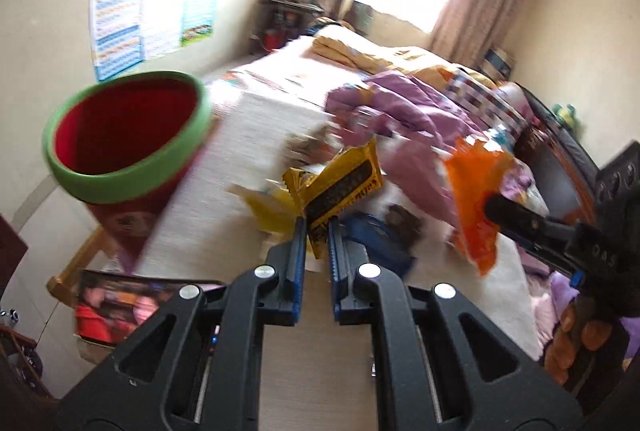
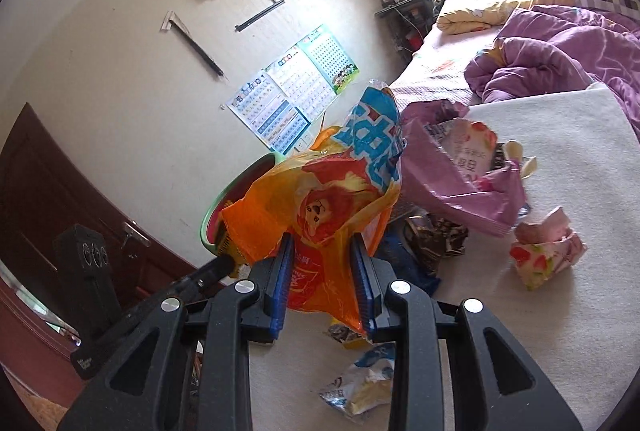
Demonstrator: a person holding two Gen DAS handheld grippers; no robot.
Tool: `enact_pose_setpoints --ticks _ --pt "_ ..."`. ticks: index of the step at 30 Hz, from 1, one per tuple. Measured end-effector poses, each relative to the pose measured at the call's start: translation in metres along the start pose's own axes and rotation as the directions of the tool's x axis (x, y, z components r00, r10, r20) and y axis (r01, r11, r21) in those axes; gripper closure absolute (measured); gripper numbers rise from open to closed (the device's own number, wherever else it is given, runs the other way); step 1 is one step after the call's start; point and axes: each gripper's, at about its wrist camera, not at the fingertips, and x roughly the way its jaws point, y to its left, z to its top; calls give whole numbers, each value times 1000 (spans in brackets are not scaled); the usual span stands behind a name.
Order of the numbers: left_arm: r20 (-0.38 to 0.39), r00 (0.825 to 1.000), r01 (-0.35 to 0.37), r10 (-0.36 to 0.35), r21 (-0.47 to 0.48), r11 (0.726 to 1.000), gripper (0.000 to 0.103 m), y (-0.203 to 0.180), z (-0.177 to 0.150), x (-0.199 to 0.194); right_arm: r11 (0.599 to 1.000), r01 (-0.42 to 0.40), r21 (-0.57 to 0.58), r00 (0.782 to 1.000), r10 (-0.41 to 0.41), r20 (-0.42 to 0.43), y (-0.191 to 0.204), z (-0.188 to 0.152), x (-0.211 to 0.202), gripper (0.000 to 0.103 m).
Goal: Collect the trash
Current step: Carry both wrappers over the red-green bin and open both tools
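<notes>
My left gripper (image 1: pixel 318 229) is shut on a yellow snack wrapper (image 1: pixel 340 187) and holds it up above the bed. To its left, tilted in the picture, stands a red bin with a green rim (image 1: pixel 128 127). My right gripper (image 2: pixel 322 245) is shut on an orange snack bag with a lion print (image 2: pixel 320 211), also lifted off the bed. The same bag (image 1: pixel 476 199) hangs at the right of the left wrist view. Behind the bag in the right wrist view shows part of the bin's rim (image 2: pixel 236 187), with the left gripper (image 2: pixel 226 263) close in front of it.
More trash lies on the white mat (image 2: pixel 560 151) on the bed: a purple bag (image 2: pixel 452 187), a crumpled strawberry wrapper (image 2: pixel 544 255), a dark wrapper (image 2: pixel 434 235), a white-blue packet (image 2: pixel 360 379). A purple quilt (image 2: pixel 560 55) lies behind. A framed photo (image 1: pixel 120 307) sits by the bin.
</notes>
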Motion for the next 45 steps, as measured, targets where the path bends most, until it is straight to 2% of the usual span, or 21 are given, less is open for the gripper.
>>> enact_pose_setpoints --ticks 9,18,31,41,44,45 --pt "58 989 -132 135 -61 989 93 98 29 -19 999 7 -46 1000 -8 -23 50 6 55 75" --pt "68 985 -158 161 -52 986 93 162 62 -11 993 3 -117 1000 -6 -27 105 20 123 74" --pt "-3 987 -162 162 -16 987 93 211 74 22 978 36 -205 996 -52 -70 156 37 216 74" --pt "-28 986 -166 166 -13 986 93 224 77 33 962 73 -263 992 -97 -79 169 39 248 72" --pt "-31 984 -175 174 -34 984 85 226 77 34 965 75 -252 992 -98 -79 168 39 248 69" --pt "-29 984 -179 178 -37 983 75 227 77 33 966 76 -248 992 -97 -74 169 39 247 64"
